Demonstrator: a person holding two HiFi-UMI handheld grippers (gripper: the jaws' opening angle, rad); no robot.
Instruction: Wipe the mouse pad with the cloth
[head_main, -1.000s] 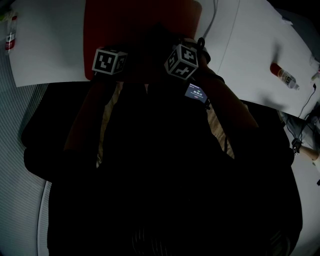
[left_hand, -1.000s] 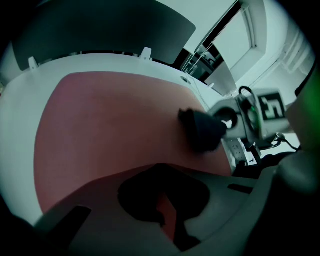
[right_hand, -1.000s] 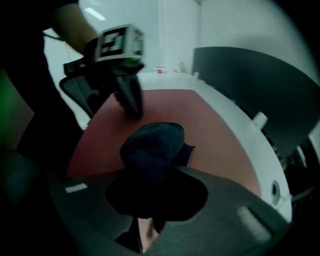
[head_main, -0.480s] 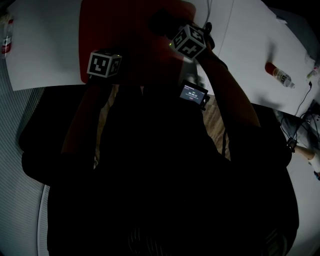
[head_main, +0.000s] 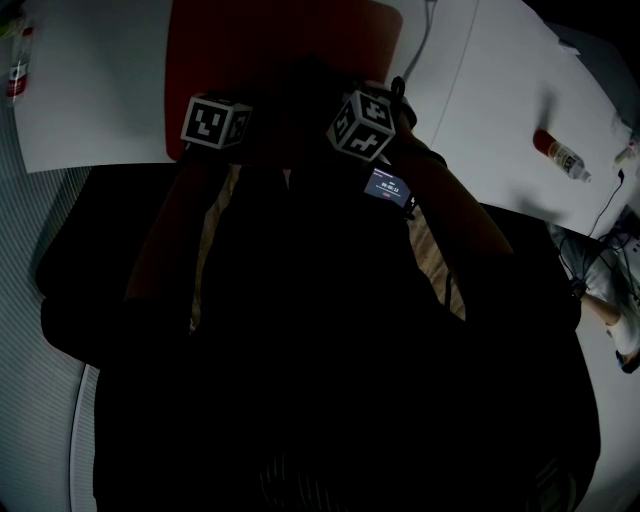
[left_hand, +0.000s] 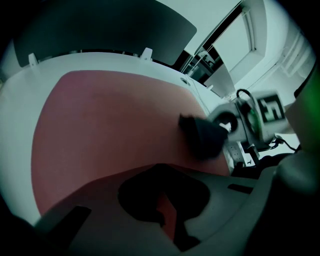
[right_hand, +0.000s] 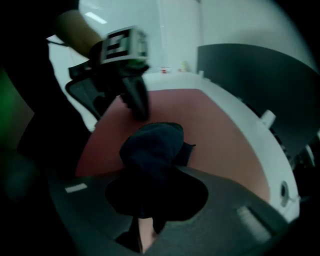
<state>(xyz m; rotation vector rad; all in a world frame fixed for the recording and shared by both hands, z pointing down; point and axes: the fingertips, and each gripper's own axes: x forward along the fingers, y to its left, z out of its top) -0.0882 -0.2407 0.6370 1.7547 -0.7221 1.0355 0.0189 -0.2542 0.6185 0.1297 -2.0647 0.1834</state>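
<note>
The right gripper (left_hand: 216, 129), jaws clenched on the dark cloth (right_hand: 152, 147), has drawn back since half a second ago from farther out on the red mouse pad (head_main: 280, 40) toward its near edge, and the bunched cloth rests on the pad's surface. The left gripper (right_hand: 136, 106) keeps its place (its marker cube barely shifts in the head view), jaws pressed together on nothing, tips down on the pad just beside the cloth; the pad lies on the white table (head_main: 90, 90)
</note>
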